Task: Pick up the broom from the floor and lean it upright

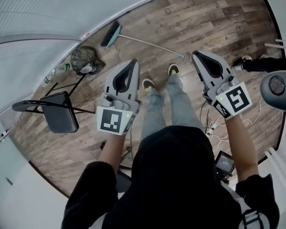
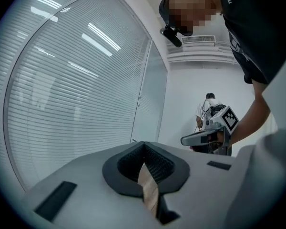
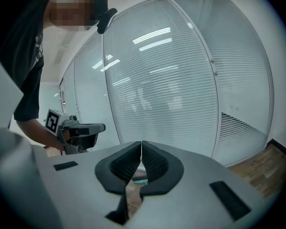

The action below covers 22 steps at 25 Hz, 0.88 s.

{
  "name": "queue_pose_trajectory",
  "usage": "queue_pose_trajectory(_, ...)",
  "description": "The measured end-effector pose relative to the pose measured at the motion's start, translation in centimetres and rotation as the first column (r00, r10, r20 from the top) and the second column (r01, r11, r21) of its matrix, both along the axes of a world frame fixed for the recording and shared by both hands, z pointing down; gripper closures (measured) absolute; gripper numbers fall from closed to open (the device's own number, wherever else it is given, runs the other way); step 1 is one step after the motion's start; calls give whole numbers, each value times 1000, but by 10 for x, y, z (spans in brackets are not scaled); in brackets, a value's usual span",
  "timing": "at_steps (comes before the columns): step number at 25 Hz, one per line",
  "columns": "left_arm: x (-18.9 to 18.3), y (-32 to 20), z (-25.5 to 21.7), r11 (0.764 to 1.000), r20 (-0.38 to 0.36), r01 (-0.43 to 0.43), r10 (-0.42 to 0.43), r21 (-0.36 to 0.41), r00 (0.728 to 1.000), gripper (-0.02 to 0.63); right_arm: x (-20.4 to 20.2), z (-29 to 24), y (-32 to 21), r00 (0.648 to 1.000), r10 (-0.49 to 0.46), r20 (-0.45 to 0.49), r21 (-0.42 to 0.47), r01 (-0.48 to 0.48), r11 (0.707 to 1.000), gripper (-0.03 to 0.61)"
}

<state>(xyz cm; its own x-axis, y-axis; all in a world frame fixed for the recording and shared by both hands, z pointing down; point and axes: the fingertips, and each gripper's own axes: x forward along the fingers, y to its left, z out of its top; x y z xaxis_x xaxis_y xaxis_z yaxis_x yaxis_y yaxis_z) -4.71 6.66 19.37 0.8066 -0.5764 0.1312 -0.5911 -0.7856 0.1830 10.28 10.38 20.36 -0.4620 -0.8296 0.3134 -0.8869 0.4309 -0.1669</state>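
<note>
A person stands on a wood-plank floor with a hand-held gripper in each hand, both held out over the shoes. The left hand-held gripper and the right hand-held gripper each have their ribbed black pads pressed together, with nothing between them. The broom lies flat on the floor ahead of both and apart from them. Its teal bristle head is near the foot of the curved glass wall, and its thin pale handle slants toward the right hand-held gripper's tip. Bare planks stretch between the shoes and the broom. To the left, the space is tighter: a black folding chair stands near the wall, with a crumpled dark bag and a clear bottle beyond it along the wall's white base rail. To the right, thin cables trail across the floor by the person's side. Horizontal blinds line the glass behind both smooth grey gripper shells.
</note>
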Motion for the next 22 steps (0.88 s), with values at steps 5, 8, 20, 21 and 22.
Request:
queue_pose_trajectory(5, 31, -34, 67, 996, 19, 8, -7, -90, 1000, 598, 31, 98, -14, 995, -43, -85, -135, 32, 990, 558)
queue_pose_trajectory(8, 55, -38, 118, 992, 51, -17, 24, -129, 998, 598, 53, 165, -18, 996, -29, -89, -198, 11, 980, 555)
queue_pose_trajectory(20, 83, -22, 379, 949, 184, -17, 78, -315, 980, 598, 95, 465, -1, 955, -159, -249, -439, 35, 898, 436)
queue_pose_trajectory(21, 86, -20, 396, 947, 187, -17, 81, -322, 979, 598, 99, 492, 6, 951, -167, -259, -460, 31, 888, 436)
queue_pose_trajectory(22, 89, -18, 413, 946, 190, -19, 85, -323, 978, 598, 102, 518, 14, 947, -176, -268, -481, 27, 876, 436)
